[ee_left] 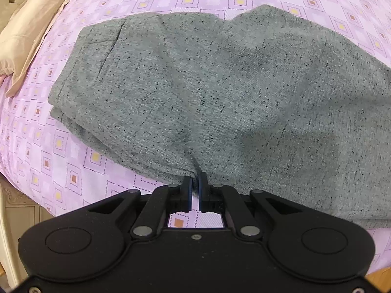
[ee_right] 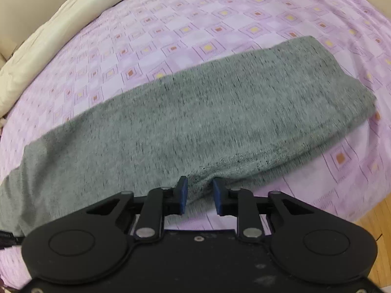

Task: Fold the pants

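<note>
Grey speckled pants (ee_left: 207,92) lie on a purple patterned bed sheet (ee_left: 73,171), waistband at the left in the left wrist view. My left gripper (ee_left: 195,179) is shut on the pants' near edge, with fabric pinched between the blue pads. In the right wrist view the pants (ee_right: 195,117) stretch across the sheet (ee_right: 195,24) as a long leg, with the hem end at the right. My right gripper (ee_right: 200,183) has its jaws partly apart around a bunched fold of the near edge; the view is blurred.
A beige pillow (ee_left: 27,36) lies at the bed's far left; it also shows in the right wrist view (ee_right: 48,24). A cream carved bed frame (ee_left: 14,210) is at the lower left. Wooden floor (ee_right: 376,222) shows at the lower right.
</note>
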Motion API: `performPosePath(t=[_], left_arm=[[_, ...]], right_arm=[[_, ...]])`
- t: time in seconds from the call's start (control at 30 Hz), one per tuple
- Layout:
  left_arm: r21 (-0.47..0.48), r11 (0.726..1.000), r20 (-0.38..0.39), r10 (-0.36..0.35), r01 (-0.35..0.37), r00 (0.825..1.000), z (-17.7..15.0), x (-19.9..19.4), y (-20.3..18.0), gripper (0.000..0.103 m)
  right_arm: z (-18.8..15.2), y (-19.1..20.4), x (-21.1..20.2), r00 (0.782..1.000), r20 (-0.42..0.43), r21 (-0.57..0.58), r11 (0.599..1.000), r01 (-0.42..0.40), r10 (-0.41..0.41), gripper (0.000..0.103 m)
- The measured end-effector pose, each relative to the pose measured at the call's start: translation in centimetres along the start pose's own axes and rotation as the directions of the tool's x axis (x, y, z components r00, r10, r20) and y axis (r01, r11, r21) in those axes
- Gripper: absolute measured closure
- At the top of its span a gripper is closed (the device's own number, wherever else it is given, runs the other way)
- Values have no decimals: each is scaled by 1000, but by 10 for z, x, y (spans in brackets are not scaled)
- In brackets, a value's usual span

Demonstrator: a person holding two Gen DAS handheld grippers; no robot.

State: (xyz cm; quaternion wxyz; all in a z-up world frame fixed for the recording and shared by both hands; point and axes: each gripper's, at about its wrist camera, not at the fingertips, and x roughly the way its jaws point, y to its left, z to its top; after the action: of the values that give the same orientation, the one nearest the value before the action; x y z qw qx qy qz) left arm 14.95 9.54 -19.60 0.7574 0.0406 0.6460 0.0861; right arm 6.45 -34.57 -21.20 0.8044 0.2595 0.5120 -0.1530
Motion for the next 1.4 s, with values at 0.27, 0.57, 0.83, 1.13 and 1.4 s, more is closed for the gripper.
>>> performPosePath(t=[0.27, 0.57, 0.83, 1.13, 1.4], left_arm=[[-39, 998, 40, -39, 41, 998, -4, -24, 17, 96], [18, 1000, -20, 15, -15, 1000, -3, 7, -1, 93], [30, 994, 53, -109, 108, 993, -8, -46, -7, 87], [101, 994, -7, -46, 46, 999, -6, 1, -69, 85], [141, 988, 74, -68, 57, 995, 14, -43, -66, 85]], right_arm=[[-1, 2, -32, 1000, 27, -57, 998, 10, -9, 102], [-12, 9, -7, 994, -61, -140, 987, 82, -92, 101], [4, 10, -49, 994, 51, -232, 967, 110, -101, 76], [47, -49, -2, 956, 55, -225, 929, 293, -288, 76], [54, -37, -28, 977, 104, -230, 952, 203, -184, 79]])
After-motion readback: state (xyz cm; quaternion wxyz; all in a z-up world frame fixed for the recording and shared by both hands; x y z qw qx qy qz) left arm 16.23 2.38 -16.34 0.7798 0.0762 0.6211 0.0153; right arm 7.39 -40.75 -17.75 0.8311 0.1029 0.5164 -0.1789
